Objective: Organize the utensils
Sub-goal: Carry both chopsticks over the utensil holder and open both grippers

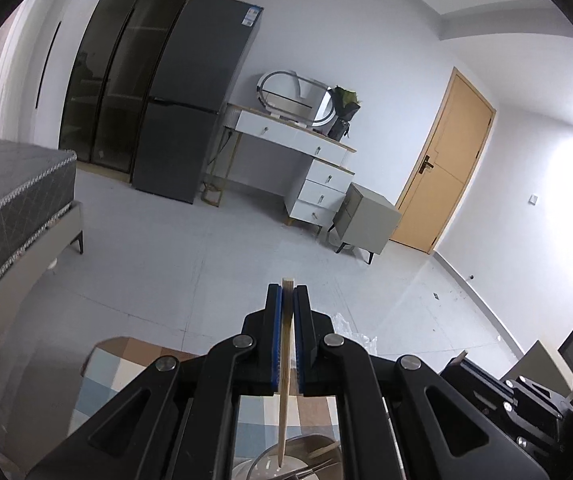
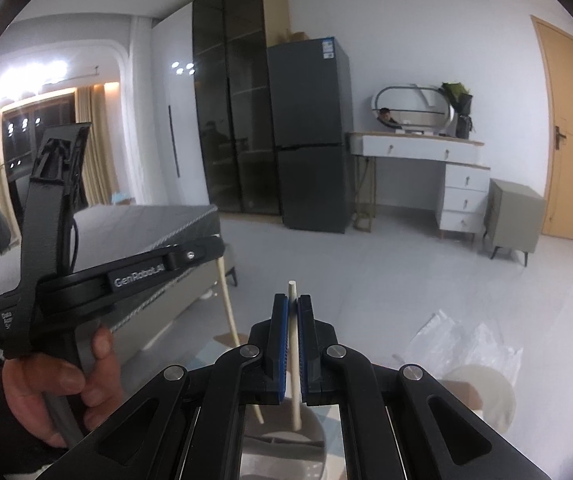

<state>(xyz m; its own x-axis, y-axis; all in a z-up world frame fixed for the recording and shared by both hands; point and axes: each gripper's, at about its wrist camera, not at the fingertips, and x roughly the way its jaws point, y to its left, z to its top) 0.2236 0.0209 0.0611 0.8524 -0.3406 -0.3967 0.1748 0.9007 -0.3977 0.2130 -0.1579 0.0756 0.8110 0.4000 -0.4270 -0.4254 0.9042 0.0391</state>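
My left gripper (image 1: pixel 287 292) is shut on a flat wooden chopstick (image 1: pixel 285 392) that hangs down through the jaws. Its tip is over a metal bowl (image 1: pixel 318 442) holding other utensils. My right gripper (image 2: pixel 292 305) is shut on a pale round chopstick (image 2: pixel 294 360), held nearly upright above a grey round container (image 2: pixel 286 438). In the right wrist view a hand (image 2: pixel 46 392) holds the left gripper (image 2: pixel 216 250) to the left, and its chopstick (image 2: pixel 230 312) slants down toward the same container.
A checkered cloth (image 1: pixel 126 364) covers the table below. Clear plastic bags (image 2: pixel 458 340) and a white round dish (image 2: pixel 486 392) lie to the right. Beyond are a bed (image 1: pixel 6 200), a dark fridge (image 1: pixel 190 120), a white dresser (image 1: pixel 318 168) and a wooden door (image 1: pixel 446 168).
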